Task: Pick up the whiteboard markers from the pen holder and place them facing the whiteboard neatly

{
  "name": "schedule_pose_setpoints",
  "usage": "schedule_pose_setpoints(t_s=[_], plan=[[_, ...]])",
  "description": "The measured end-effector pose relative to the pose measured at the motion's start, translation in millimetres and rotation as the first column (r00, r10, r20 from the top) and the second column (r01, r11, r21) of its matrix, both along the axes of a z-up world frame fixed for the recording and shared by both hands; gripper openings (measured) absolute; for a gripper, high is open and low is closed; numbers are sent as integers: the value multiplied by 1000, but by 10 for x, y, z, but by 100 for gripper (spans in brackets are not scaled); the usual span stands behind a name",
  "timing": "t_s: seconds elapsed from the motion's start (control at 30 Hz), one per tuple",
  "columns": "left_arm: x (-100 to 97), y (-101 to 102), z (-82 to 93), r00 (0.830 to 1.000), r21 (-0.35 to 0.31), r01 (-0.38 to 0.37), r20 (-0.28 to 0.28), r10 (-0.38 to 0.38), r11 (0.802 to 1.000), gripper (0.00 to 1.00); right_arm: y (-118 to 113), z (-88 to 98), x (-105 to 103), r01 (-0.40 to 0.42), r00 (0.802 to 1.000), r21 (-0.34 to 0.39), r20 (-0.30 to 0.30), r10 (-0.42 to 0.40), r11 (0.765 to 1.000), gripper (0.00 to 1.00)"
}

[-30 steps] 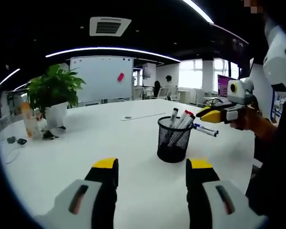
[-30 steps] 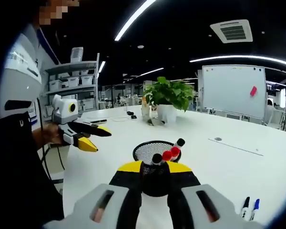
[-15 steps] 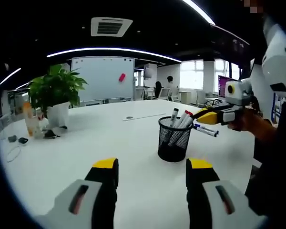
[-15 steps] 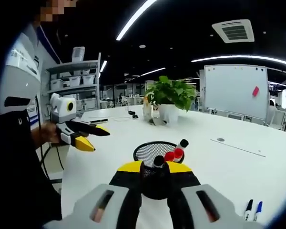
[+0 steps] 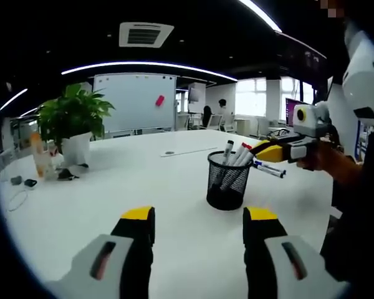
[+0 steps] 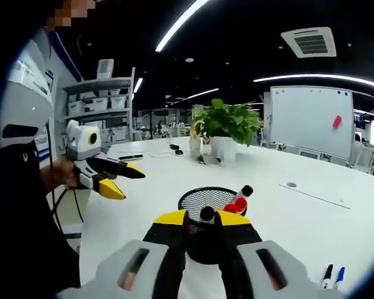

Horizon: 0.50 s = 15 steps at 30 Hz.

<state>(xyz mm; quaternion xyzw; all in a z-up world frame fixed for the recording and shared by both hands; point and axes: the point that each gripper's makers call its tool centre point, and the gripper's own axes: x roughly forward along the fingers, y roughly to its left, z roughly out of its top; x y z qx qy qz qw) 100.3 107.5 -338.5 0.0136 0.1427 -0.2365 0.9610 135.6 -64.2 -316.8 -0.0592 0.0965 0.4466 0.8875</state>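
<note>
A black mesh pen holder (image 5: 226, 182) stands on the white table (image 5: 112, 187), with several markers (image 5: 237, 156) leaning in it. My left gripper (image 5: 199, 218) hangs open before it, nothing between its jaws. My right gripper (image 5: 266, 149) reaches in from the right at the marker tops. In the right gripper view, the right gripper (image 6: 202, 219) is closed on a black-capped marker (image 6: 207, 214) above the holder (image 6: 202, 200); red-capped markers (image 6: 237, 204) lean beside it. The left gripper (image 6: 115, 180) is held open at left. Far behind stands the whiteboard (image 5: 134, 103).
Two markers (image 5: 269, 169) lie on the table right of the holder, also markers (image 6: 332, 275) low right. A potted plant (image 5: 71, 118) and small items (image 5: 40, 165) sit at the table's far left. The person (image 6: 19, 162) stands at the table's edge.
The right gripper's view has drifted slightly left, so the whiteboard and red caps sit further right. The black-capped marker stays between its jaws. The left gripper has barely moved.
</note>
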Motion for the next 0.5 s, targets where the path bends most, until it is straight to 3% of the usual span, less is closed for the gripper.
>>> schedule_pose_setpoints(t_s=[0.5], plan=[[-17, 29, 15, 1000, 1, -11, 2, 11, 1000, 58, 54, -13, 66, 16, 1000, 8, -14, -16, 1000, 18]])
